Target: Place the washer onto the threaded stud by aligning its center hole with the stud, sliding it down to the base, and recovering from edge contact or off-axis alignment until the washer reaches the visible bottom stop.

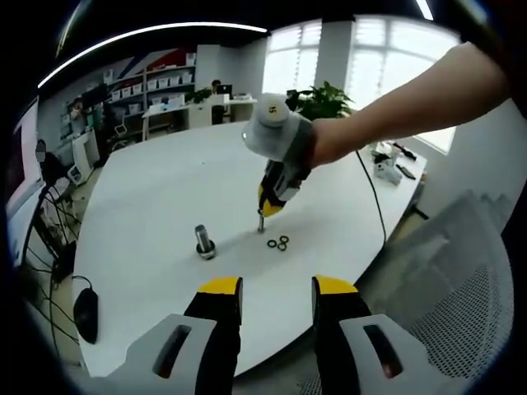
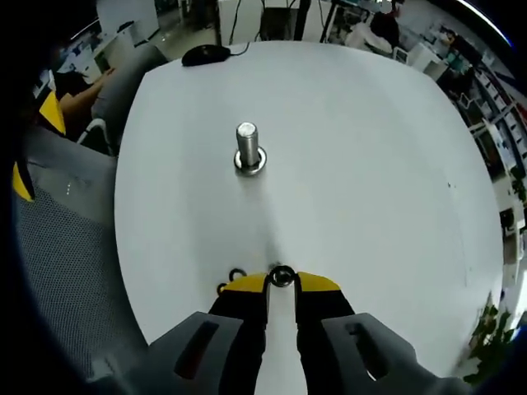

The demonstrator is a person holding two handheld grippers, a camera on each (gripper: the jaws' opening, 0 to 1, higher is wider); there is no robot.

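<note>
Table [image 1: 165, 189], white and rounded, spreads across the middle of the left gripper view and takes most of the right gripper view. Grey mesh chair back [image 1: 469, 288] sits at the lower right of the left gripper view. The left gripper [image 1: 277, 290] rises from the bottom centre there, its yellow-tipped jaws parted with nothing between them. Above it, centre frame, a bare arm [image 1: 412, 107] reaches in from the upper right, holding the right gripper [image 1: 261, 220] tips-down on the table. In the right gripper view this gripper [image 2: 282, 280] shows at bottom centre, jaws drawn close and pinching a small dark washer [image 2: 282, 276] at their tips. The threaded stud [image 2: 247, 146] stands upright on its round base in the upper centre, well apart from the washer. Spare washers [image 1: 278, 243] lie just beside the right gripper's tips.
</note>
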